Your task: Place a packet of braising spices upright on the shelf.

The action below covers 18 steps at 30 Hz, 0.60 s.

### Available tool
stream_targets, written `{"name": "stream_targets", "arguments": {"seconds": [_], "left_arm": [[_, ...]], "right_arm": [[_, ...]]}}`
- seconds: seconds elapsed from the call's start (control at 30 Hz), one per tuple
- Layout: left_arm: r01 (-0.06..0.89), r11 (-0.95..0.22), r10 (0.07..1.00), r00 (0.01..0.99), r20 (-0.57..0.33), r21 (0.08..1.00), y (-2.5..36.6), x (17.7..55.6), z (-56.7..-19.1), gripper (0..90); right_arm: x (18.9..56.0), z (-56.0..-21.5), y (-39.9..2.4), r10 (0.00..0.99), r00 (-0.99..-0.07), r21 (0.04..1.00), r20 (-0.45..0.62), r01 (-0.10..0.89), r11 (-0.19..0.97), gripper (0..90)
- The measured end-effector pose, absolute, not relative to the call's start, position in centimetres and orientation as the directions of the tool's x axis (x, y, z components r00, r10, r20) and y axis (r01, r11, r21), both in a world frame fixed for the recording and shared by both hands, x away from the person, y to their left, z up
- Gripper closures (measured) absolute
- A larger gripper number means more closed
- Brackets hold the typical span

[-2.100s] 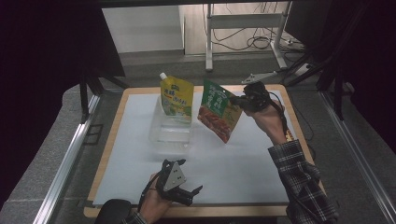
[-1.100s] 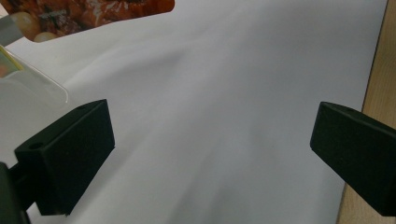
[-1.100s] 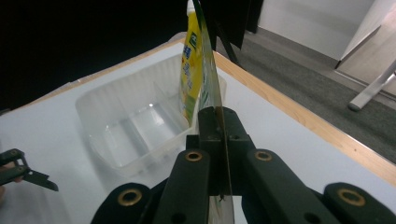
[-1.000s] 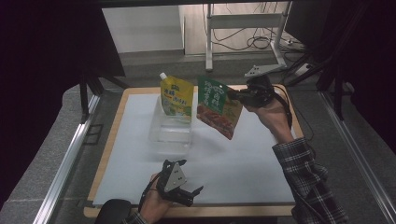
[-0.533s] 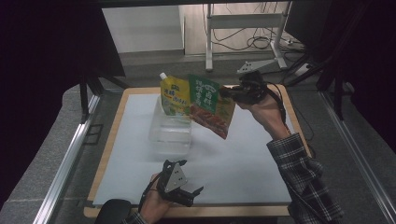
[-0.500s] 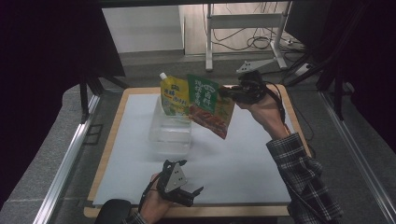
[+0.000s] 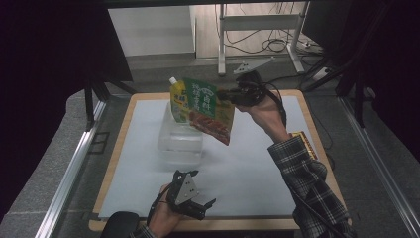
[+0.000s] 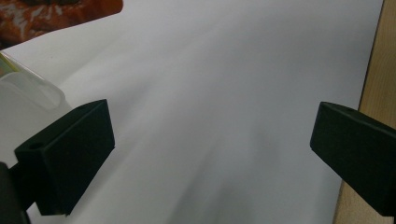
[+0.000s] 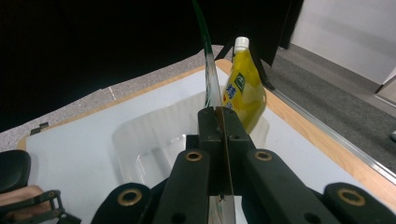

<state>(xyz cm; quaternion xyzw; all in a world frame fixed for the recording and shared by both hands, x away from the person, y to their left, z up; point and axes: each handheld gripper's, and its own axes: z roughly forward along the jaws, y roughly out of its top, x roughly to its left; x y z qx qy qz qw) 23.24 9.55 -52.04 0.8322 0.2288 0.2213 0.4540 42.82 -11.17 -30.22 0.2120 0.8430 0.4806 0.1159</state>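
A green and orange flat pouch (image 7: 210, 113) hangs tilted above a clear plastic container (image 7: 179, 144) on the white mat. My right gripper (image 7: 227, 94) is shut on the pouch's upper right edge. In the right gripper view the jaws (image 9: 218, 119) pinch the pouch edge-on (image 9: 211, 79). A yellow spouted pouch (image 7: 177, 99) with a white cap stands upright in the container's far side, also seen in the right gripper view (image 9: 243, 88). My left gripper (image 7: 200, 191) rests near the mat's front edge, open and holding nothing (image 8: 210, 140).
The white mat (image 7: 257, 168) lies on a wooden board (image 7: 317, 144) with a raised metal rail on each side. The container's corner (image 8: 28, 91) is left of my left jaws. A table frame and cables stand beyond the far edge.
My right gripper has carried the green pouch leftward, from beside the yellow pouch to in front of it, above the container. The left gripper has stayed put.
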Motion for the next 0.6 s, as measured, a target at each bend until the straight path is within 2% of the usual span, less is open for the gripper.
{"name": "stream_targets", "arguments": {"seconds": [0.6], "left_arm": [[0.180, -0.466, 0.581, 0.801, 0.146, 0.867, 9.7, 23.2, -52.0, 0.0]], "right_arm": [[45.2, -31.0, -6.3, 0.430, -0.902, 0.864, 0.025, 0.236, 0.444, 89.0]]}}
